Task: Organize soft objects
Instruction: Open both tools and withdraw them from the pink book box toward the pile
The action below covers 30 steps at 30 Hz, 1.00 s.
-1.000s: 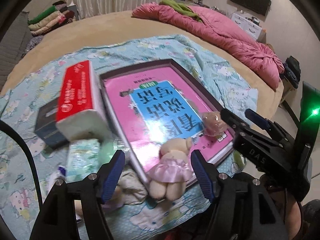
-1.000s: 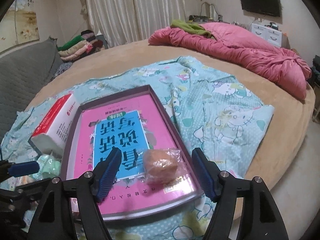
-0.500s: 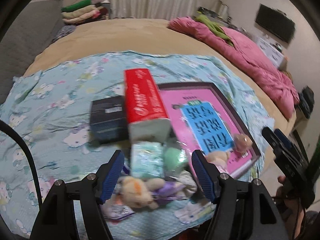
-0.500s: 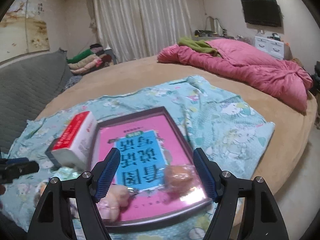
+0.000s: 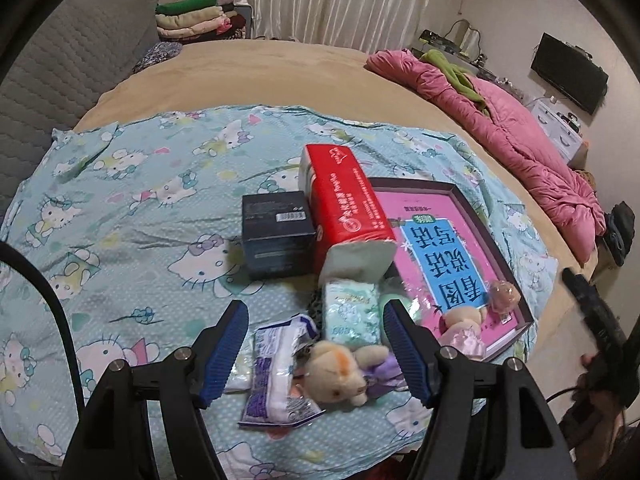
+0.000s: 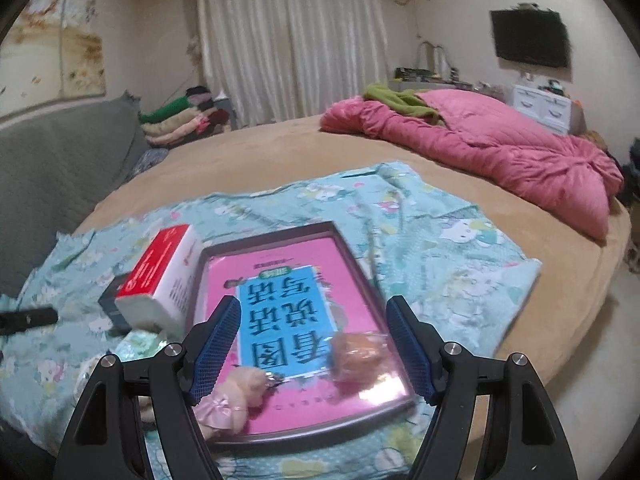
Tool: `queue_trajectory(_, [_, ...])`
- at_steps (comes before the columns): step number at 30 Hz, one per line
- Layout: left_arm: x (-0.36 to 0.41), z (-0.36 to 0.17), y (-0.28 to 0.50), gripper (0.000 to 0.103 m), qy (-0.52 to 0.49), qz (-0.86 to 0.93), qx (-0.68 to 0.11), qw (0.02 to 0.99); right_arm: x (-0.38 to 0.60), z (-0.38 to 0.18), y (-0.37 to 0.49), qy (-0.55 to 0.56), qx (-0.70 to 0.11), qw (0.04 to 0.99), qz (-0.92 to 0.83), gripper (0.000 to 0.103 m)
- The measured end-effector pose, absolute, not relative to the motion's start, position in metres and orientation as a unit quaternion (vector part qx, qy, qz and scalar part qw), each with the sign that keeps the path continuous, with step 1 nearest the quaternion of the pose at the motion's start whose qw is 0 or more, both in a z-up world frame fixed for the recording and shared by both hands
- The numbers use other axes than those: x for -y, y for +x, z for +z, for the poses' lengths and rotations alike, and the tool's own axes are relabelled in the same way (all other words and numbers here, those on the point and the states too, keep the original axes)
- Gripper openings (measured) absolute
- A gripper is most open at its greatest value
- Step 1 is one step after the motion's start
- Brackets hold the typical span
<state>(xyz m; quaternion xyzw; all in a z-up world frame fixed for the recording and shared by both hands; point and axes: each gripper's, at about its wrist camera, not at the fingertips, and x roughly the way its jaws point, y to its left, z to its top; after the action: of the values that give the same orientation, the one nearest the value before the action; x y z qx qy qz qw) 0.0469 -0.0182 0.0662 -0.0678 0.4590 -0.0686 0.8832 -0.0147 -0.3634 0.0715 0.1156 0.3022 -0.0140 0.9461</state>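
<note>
A light-blue cartoon-print cloth [image 5: 132, 200] is spread over a tan bed. On it a shallow dark-rimmed tray [image 5: 460, 196] is lined with a pink and blue picture book [image 6: 280, 308].

The left gripper [image 5: 316, 350] is held above the near edge of the cloth, jaws wide, nothing pressed between them. Framed between its blue pads are a beige plush bear [image 5: 340, 372] lying on its side, a white and purple wrapped pack [image 5: 276, 372] just beside it, and a pale green tissue packet [image 5: 350, 312] behind them.

The right gripper [image 6: 314, 344] is held over the tray's near end, jaws likewise wide and empty. A plastic-wrapped orange bun [image 6: 358, 354] and a small doll in a pink dress [image 6: 234, 398] are seen lying on the book.

A red tissue pack [image 5: 344, 208] and a dark box [image 5: 276, 236] are seen touching each other, left of the tray.
</note>
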Motion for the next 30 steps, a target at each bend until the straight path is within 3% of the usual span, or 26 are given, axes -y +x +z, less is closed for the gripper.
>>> queue_trajectory(13, [-0.018, 0.052, 0.034, 0.070, -0.081, -0.053, -0.463, 0.881, 0.403, 0.084, -0.029, 0.121, -0.305, 0.943, -0.062, 0.076])
queue_trajectory(30, [-0.035, 0.026, 0.024, 0.070, -0.086, -0.056, -0.486, 0.868, 0.284, 0.073, -0.008, 0.043, -0.348, 0.934, 0.062, 0.076])
